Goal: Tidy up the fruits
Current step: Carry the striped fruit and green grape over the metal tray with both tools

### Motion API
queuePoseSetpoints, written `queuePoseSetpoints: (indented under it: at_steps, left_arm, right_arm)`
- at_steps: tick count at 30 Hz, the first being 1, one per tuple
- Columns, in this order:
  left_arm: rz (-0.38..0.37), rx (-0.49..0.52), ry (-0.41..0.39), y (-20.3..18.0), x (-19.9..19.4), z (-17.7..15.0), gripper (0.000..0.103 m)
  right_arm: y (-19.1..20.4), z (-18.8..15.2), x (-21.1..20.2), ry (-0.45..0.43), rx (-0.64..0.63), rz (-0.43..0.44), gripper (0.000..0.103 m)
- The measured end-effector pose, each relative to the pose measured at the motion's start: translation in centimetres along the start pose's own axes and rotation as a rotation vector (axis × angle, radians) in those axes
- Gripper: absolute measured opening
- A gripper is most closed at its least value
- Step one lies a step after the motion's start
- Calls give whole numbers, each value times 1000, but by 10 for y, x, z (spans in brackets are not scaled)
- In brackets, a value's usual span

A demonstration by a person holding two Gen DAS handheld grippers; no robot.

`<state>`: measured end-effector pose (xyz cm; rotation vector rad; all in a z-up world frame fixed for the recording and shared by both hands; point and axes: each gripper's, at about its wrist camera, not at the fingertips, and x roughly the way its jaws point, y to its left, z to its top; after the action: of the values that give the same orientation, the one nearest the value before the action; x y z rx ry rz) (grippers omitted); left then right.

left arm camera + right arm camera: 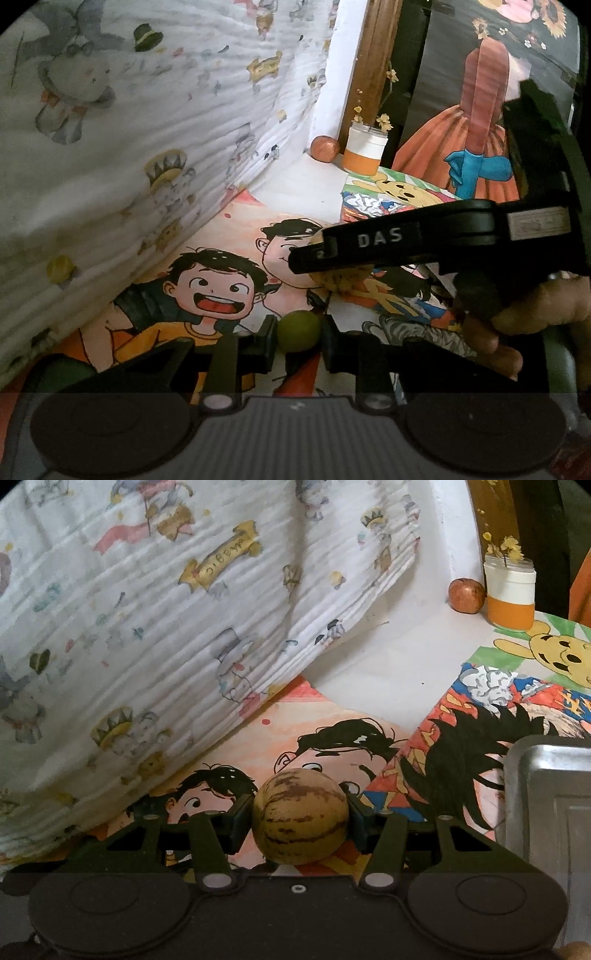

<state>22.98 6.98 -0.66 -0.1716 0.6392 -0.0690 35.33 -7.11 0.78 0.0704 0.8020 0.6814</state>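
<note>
My left gripper [298, 334] is shut on a small green round fruit [298, 331] just above the cartoon-printed table cover. My right gripper [300, 821] is shut on a tan fruit with brown stripes [300, 818]. In the left wrist view the right gripper [317, 254] reaches in from the right, ahead of the left one, with that striped fruit [341, 281] partly hidden behind its finger. A reddish round fruit [325, 148] lies at the far corner; it also shows in the right wrist view [466, 595].
A metal tray [550, 797] sits at the right edge. A white and orange jar with yellow flowers [510, 594] stands beside the reddish fruit. A white printed cloth [166, 627] hangs along the left side. A person's hand [517, 317] holds the right gripper.
</note>
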Motion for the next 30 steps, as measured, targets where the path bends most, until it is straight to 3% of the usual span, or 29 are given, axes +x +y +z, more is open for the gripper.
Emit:
queuePoseSetpoints:
  at_steps: [15, 30]
  left_arm:
    - [-23, -47, -16, -26, -8, 17, 27]
    - [-95, -8, -19, -90, 19, 37, 27]
  right_arm:
    - [-39, 1, -72, -89, 87, -1, 55]
    - [-130, -16, -137, -140, 128, -181, 55]
